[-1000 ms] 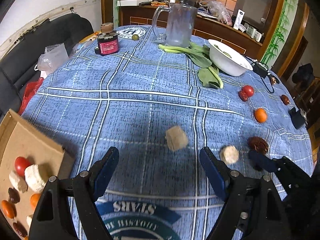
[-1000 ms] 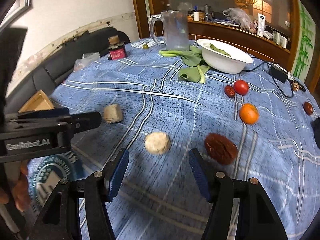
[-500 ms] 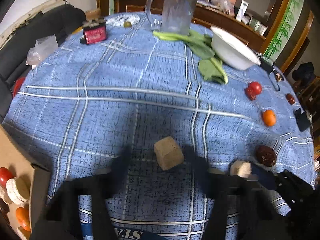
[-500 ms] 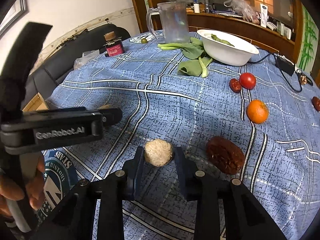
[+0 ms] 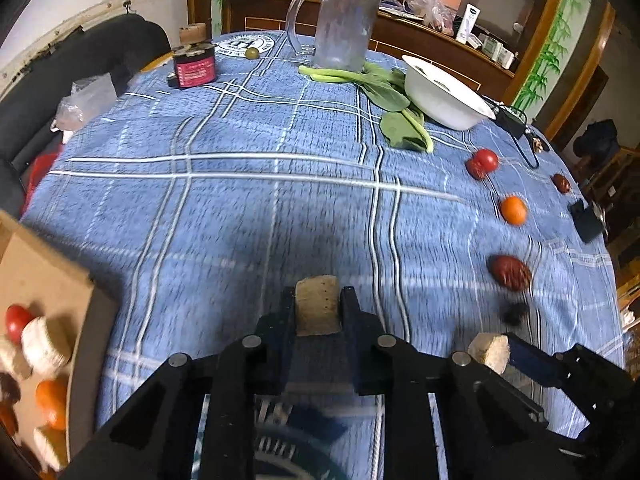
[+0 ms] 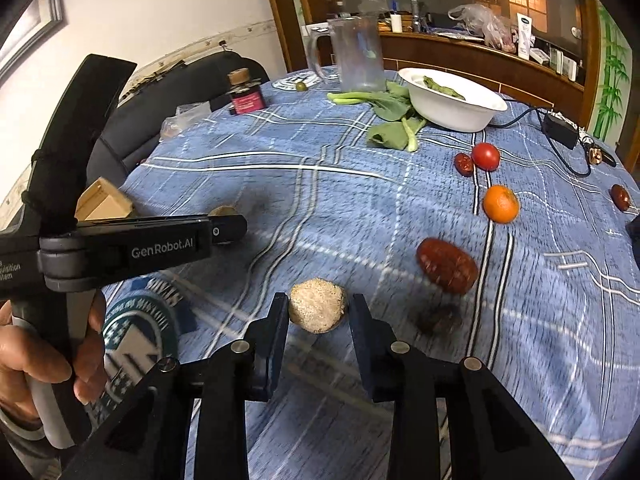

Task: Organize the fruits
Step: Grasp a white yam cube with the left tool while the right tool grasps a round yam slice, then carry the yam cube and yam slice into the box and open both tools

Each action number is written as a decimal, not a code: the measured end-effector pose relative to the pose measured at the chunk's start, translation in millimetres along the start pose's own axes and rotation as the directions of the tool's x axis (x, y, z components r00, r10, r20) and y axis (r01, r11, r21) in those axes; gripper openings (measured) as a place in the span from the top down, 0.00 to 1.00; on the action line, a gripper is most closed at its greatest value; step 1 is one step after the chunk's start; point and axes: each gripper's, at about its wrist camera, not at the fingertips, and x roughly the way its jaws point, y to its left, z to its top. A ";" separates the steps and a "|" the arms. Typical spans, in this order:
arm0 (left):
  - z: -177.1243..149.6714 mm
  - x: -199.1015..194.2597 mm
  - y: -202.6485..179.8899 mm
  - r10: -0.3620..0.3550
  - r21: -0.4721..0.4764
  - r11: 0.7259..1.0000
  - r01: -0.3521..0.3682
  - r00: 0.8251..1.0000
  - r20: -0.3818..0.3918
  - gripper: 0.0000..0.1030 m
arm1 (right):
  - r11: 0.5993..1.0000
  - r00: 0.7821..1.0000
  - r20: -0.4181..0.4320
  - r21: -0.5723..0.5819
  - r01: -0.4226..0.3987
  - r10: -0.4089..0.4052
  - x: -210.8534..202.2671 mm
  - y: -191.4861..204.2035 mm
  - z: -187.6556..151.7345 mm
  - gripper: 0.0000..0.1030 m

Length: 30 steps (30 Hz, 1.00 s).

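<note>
In the left wrist view my left gripper (image 5: pixel 317 298) has a tan spongy cube (image 5: pixel 316 312) between its pads; the jaws are closing and press on it. My right gripper (image 6: pixel 318 306) is shut on a round beige piece (image 6: pixel 318 311) just above the blue checked cloth (image 6: pixel 360 208). That piece (image 5: pixel 489 350) also shows at the lower right of the left wrist view. On the cloth lie a large dark red date (image 6: pixel 447 266), an orange (image 6: pixel 501 204), a tomato (image 6: pixel 485 156) and a small date (image 6: pixel 464 164). A cardboard box (image 5: pixel 48 280) at the left holds several fruits and pale pieces.
At the far side stand a white bowl (image 5: pixel 444 98), leafy greens (image 5: pixel 394 120), a glass mug (image 5: pixel 344 26) and a red jar (image 5: pixel 195 70). A black adapter with its cable (image 6: pixel 560 128) lies at the right edge. A hand (image 6: pixel 36 360) holds the left gripper's handle.
Both grippers stood open a second ago. The left one moved forward and closed on the tan cube. The right one closed on the round beige piece.
</note>
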 end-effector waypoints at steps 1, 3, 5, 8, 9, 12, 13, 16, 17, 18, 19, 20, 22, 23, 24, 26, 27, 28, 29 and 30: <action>-5.6 -5.5 0.2 0.003 0.009 1.000 -0.004 1.000 0.006 0.80 | 1.000 1.000 0.005 -0.001 0.002 -0.002 -4.1 3.3 -3.9 0.67; -13.4 -14.1 1.5 0.012 0.021 1.000 -0.012 1.000 0.016 0.80 | 1.000 1.000 0.015 0.007 -0.005 0.005 -10.8 7.7 -9.3 0.67; -20.7 -22.2 3.5 0.008 0.027 1.000 -0.009 1.000 0.024 0.81 | 1.000 1.000 0.022 0.018 -0.010 0.010 -17.4 13.1 -15.9 0.67; -30.3 -32.7 10.8 -0.026 0.023 0.999 0.026 1.000 0.017 0.81 | 1.000 1.000 0.026 0.022 -0.008 0.007 -25.3 20.8 -23.9 0.67; -32.5 -35.1 14.4 -0.045 0.011 0.999 0.044 0.999 0.012 0.81 | 1.000 1.000 0.028 0.025 -0.007 0.006 -28.1 22.4 -26.1 0.67; -39.4 -44.8 25.1 -0.095 -0.019 0.995 0.095 0.996 -0.001 0.81 | 0.999 0.999 0.033 0.039 -0.013 0.012 -36.1 27.4 -32.0 0.67; -41.7 -48.6 27.7 -0.104 -0.023 0.994 0.104 0.995 -0.001 0.81 | 0.999 0.999 0.035 0.039 -0.015 0.013 -38.4 30.6 -34.1 0.67; -49.2 -60.6 35.4 -0.125 -0.031 0.992 0.125 0.992 0.002 0.81 | 0.999 0.999 0.037 0.027 -0.024 0.023 -42.9 41.6 -38.6 0.67; -51.8 -65.9 39.2 -0.131 -0.035 0.991 0.131 0.991 0.005 0.81 | 0.999 0.999 0.037 0.022 -0.027 0.026 -44.0 45.6 -39.8 0.67; -53.7 -69.4 41.6 -0.130 -0.033 0.991 0.130 0.991 0.009 0.81 | 0.999 0.999 0.039 0.017 -0.031 0.030 -44.8 49.6 -40.4 0.67; -56.2 -74.4 44.1 -0.124 -0.030 0.992 0.124 0.992 0.017 0.81 | 0.999 0.998 0.041 0.012 -0.038 0.037 -46.1 54.7 -41.2 0.67; -59.8 -80.8 46.6 -0.114 -0.023 0.993 0.115 0.993 0.028 0.81 | 0.999 0.998 0.042 0.006 -0.044 0.044 -46.9 58.8 -41.4 0.67; -67.9 -92.2 51.7 -0.097 -0.007 0.995 0.097 0.994 0.045 0.81 | 0.998 0.997 0.048 -0.008 -0.056 0.056 -49.4 69.4 -42.7 0.67; -70.3 -95.7 55.2 -0.091 -0.004 0.996 0.091 0.995 0.049 0.81 | 0.998 0.997 0.050 -0.014 -0.063 0.063 -50.2 74.7 -43.2 0.67; -73.4 -99.5 60.4 -0.081 -0.002 0.997 0.081 0.995 0.053 0.81 | 0.997 0.996 0.050 -0.020 -0.070 0.071 -50.7 79.7 -43.6 0.67; -80.4 -107.5 68.7 -0.056 0.005 0.998 0.055 0.996 0.065 0.81 | 0.996 0.995 0.053 -0.035 -0.081 0.083 -51.5 90.9 -44.9 0.67; -84.9 -112.3 72.9 -0.035 0.014 0.999 0.034 0.996 0.077 0.81 | 0.995 0.995 0.055 -0.040 -0.087 0.089 -52.0 95.7 -45.2 0.67; -88.2 -116.2 76.3 -0.019 0.019 1.000 0.017 0.996 0.085 0.81 | 0.994 0.993 0.056 -0.045 -0.097 0.099 -52.8 101.7 -45.9 0.67; -90.9 -119.7 80.3 -0.007 0.021 1.000 0.005 0.996 0.092 0.81 | 0.993 0.993 0.058 -0.049 -0.104 0.107 -53.2 105.7 -45.9 0.67; -93.5 -122.6 82.8 0.002 0.024 1.000 -0.004 0.995 0.096 0.81 | 0.992 0.992 0.059 -0.054 -0.110 0.113 -53.4 110.4 -45.6 0.67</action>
